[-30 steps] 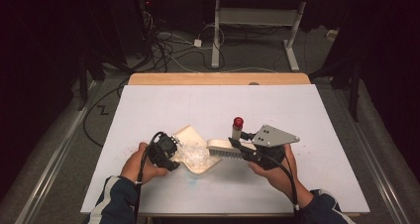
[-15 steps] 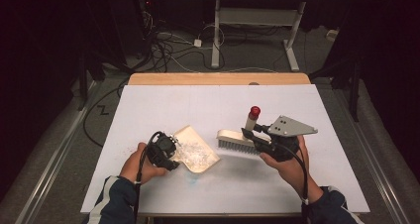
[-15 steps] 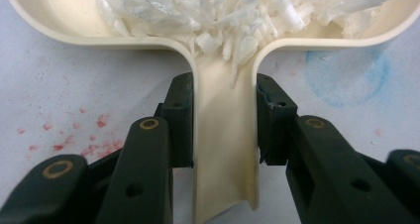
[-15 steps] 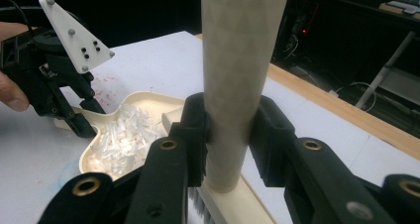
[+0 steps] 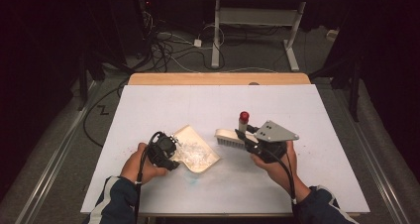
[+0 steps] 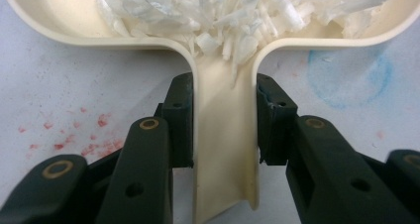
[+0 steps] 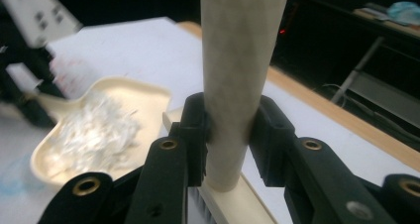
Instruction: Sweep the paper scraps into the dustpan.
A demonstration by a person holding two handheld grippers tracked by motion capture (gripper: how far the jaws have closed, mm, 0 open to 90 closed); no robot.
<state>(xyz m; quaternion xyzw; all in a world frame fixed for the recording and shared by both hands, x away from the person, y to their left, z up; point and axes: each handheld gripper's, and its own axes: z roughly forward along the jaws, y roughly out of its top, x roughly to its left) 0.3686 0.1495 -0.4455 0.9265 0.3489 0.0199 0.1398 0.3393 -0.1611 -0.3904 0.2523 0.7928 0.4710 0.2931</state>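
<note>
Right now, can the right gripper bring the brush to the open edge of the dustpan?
Probably yes. The right gripper holds the brush just beside the dustpan, and only bare table lies between them.

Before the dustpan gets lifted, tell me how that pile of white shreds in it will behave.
The white shreds look thin and loose, so probably very light and apt to scatter. Some already lie in the dustpan handle channel, so tilting toward the left gripper may spill them. Lifted level, the raised rim likely keeps them in.
</note>
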